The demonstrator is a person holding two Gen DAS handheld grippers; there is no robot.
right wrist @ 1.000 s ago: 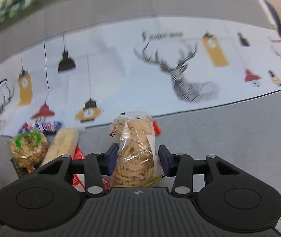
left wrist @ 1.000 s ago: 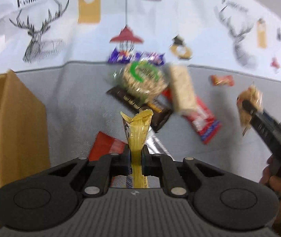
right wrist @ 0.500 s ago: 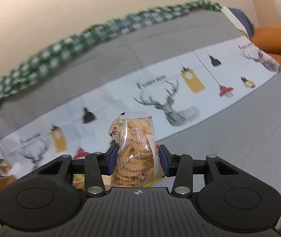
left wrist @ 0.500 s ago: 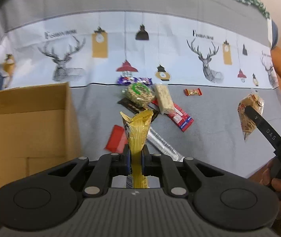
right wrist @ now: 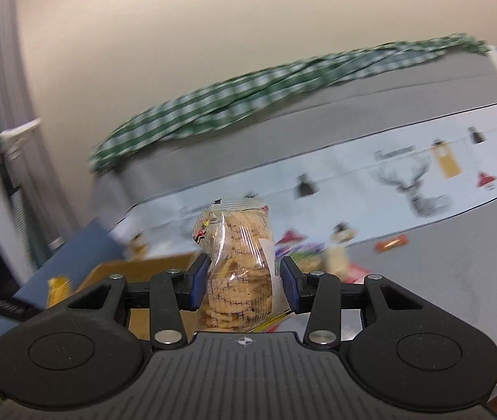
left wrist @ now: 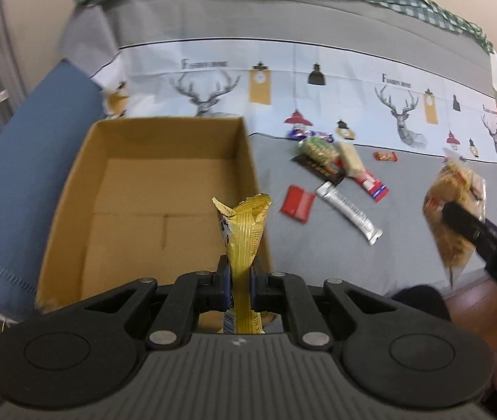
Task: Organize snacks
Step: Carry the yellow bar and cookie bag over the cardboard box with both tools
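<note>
Both tongs have swung toward the empty cardboard box (left wrist: 164, 189) at ten o'clock: left tongs (left wrist: 240, 281) clamp the yellow wrapper (left wrist: 245, 231), right tongs (right wrist: 245, 281) pinch the biscuit bag (right wrist: 238, 255).

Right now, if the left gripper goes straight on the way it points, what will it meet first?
Probably the cardboard box: the left gripper, shut on the yellow snack packet, points down toward its open inside by the right wall. Depth is unclear.

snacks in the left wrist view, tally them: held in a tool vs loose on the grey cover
Held in a tool: 2, yellow bar, cookie bag
Loose on the cover: 7, silver bar and red packet among them
In the cardboard box: 0
Total: 9
</note>
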